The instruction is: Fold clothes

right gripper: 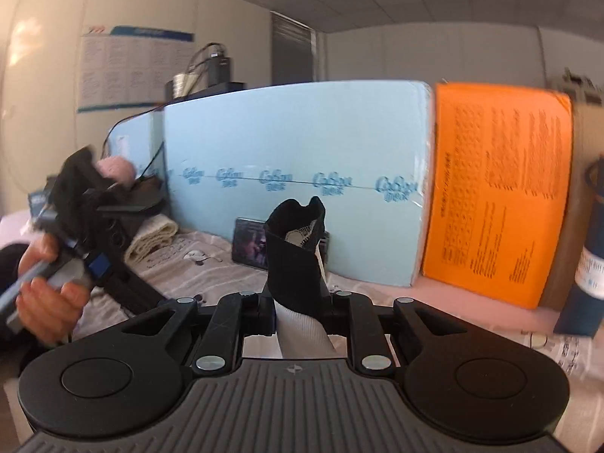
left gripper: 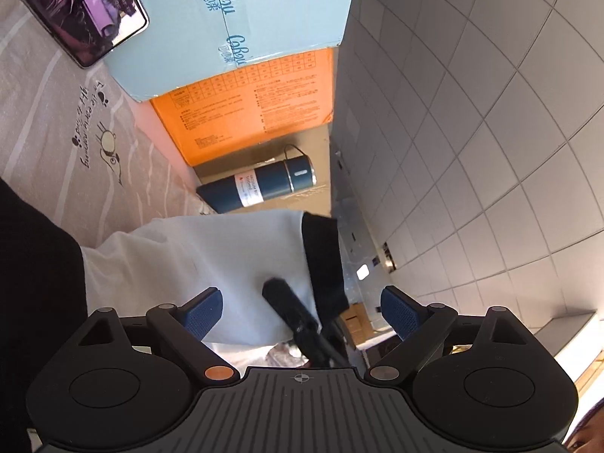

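Observation:
A white garment with a black cuff [right gripper: 294, 260] stands up between the jaws of my right gripper [right gripper: 300, 311], which is shut on it and holds it above the bed. In the left wrist view the same white cloth [left gripper: 211, 260] with its black cuff [left gripper: 324, 260] hangs in front of my left gripper [left gripper: 300, 311], which is open and empty, its blue pads [left gripper: 204, 311] wide apart. The right gripper's black finger [left gripper: 290, 313] reaches into that view. The left gripper also shows in the right wrist view [right gripper: 90, 226], held in a hand.
A grey patterned bedsheet [left gripper: 49, 120] covers the surface. A pale blue box [right gripper: 294, 173], an orange box [right gripper: 498, 196] and a dark blue flask [left gripper: 260, 185] stand along the back. A phone [left gripper: 83, 7] leans on the blue box. A folded cream towel [right gripper: 151, 238] lies at left.

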Available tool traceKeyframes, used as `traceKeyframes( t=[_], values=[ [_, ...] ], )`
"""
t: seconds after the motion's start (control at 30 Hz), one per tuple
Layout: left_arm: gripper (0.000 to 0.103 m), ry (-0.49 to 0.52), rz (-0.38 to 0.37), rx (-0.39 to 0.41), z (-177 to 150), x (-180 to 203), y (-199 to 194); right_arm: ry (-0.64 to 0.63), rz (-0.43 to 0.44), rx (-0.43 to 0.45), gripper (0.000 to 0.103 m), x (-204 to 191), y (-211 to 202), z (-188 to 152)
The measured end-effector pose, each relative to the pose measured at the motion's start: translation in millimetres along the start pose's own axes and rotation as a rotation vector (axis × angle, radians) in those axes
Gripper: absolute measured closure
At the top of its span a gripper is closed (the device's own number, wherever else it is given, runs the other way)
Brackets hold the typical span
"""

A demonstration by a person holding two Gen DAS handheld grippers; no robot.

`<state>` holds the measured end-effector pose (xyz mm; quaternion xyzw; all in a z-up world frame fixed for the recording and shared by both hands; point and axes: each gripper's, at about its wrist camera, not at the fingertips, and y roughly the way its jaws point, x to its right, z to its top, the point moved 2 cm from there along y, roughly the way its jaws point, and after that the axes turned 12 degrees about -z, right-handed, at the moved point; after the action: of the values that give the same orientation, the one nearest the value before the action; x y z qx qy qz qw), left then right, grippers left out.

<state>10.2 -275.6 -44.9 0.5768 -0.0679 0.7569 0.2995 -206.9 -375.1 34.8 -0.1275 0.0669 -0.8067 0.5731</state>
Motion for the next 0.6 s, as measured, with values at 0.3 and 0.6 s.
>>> traceKeyframes(
  t=[0.3,0.6],
  values=[
    [0.01,-0.04,-0.023,-0.007,-26,7,-17,-0.524,0.131,0.032,0.08,-83,-49,-29],
    [0.029,0.168,0.221,-0.147,-55,19,-8,-0.509,0.121,0.056,0.031,-82,-87,-16]
  ],
)
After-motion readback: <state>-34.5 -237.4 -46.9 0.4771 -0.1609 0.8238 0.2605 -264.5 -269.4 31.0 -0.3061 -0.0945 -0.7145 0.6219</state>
